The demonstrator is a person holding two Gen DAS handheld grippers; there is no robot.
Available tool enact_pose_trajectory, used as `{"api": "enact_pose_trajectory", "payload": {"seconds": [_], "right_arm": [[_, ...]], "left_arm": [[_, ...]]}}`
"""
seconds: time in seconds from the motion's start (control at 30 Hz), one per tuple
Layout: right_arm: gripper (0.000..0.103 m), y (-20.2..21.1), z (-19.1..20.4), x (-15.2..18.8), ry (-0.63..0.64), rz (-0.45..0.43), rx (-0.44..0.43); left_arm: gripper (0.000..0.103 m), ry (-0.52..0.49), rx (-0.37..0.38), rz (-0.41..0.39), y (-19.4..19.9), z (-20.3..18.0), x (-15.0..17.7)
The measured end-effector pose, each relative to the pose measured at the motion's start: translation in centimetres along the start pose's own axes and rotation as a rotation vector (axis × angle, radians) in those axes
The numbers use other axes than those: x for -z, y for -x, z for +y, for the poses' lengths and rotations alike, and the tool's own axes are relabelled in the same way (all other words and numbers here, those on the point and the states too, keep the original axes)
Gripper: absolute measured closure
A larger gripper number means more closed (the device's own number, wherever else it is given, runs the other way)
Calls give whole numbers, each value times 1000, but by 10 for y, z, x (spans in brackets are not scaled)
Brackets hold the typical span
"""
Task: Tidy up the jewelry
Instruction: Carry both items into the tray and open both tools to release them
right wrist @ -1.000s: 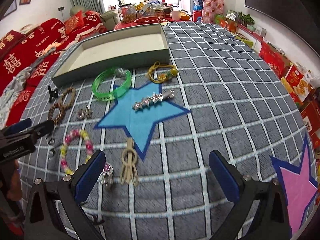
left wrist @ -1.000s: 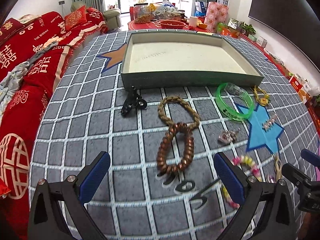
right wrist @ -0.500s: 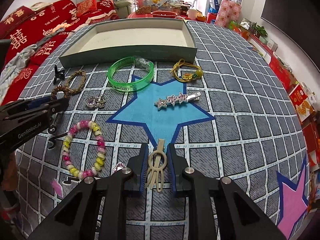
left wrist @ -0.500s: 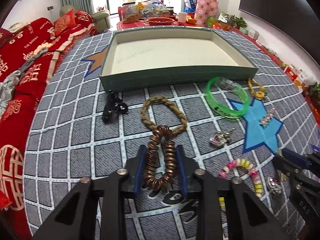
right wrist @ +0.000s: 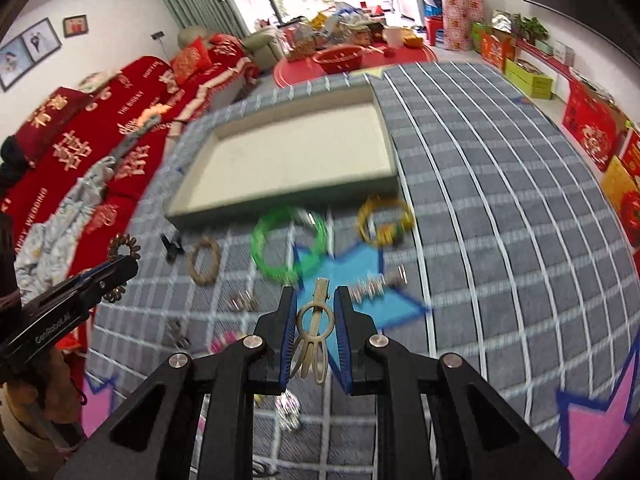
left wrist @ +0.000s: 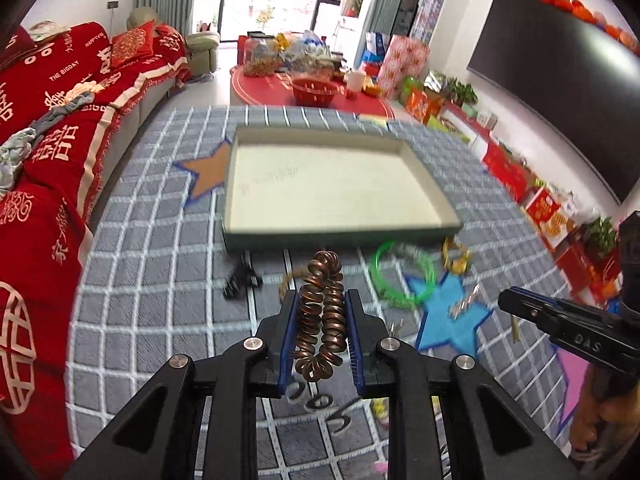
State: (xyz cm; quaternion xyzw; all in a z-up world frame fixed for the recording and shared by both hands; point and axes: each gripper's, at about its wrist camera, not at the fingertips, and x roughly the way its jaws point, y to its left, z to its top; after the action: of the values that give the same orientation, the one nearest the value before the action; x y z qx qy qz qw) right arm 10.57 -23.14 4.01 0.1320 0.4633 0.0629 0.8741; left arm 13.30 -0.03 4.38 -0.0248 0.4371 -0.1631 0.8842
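Left gripper (left wrist: 321, 330) pinched on copper-brown bracelet (left wrist: 321, 316), right gripper (right wrist: 316, 334) on beige hair clip (right wrist: 315, 330); both above grey checked cloth (right wrist: 500, 220), short of empty tray (left wrist: 240, 224).

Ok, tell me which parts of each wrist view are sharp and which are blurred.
Left wrist view: the left gripper and its copper bead bracelet are sharp; the tray and green bangle are smeared. Right wrist view: the right gripper and beige hair clip are crisp; the rug's jewelry is streaked. Both bend straight lines at the edges.
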Motion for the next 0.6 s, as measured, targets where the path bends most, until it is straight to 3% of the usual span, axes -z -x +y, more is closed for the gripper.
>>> {"api": "enact_pose_trajectory", "payload": {"seconds": [0.27,0.47,0.6], "right_arm": [[82,-3,14,-87,45,-37,-43],[82,-42,12,-152,32,-28,-44],[82,-80,0,-182,-4,-11,-37]], "left_arm": [[67,5,-52,-75,-5,6,-77],[67,11,-78,-70,-54,9,-129],[67,4,-98,-46,-97,12,-146]]}}
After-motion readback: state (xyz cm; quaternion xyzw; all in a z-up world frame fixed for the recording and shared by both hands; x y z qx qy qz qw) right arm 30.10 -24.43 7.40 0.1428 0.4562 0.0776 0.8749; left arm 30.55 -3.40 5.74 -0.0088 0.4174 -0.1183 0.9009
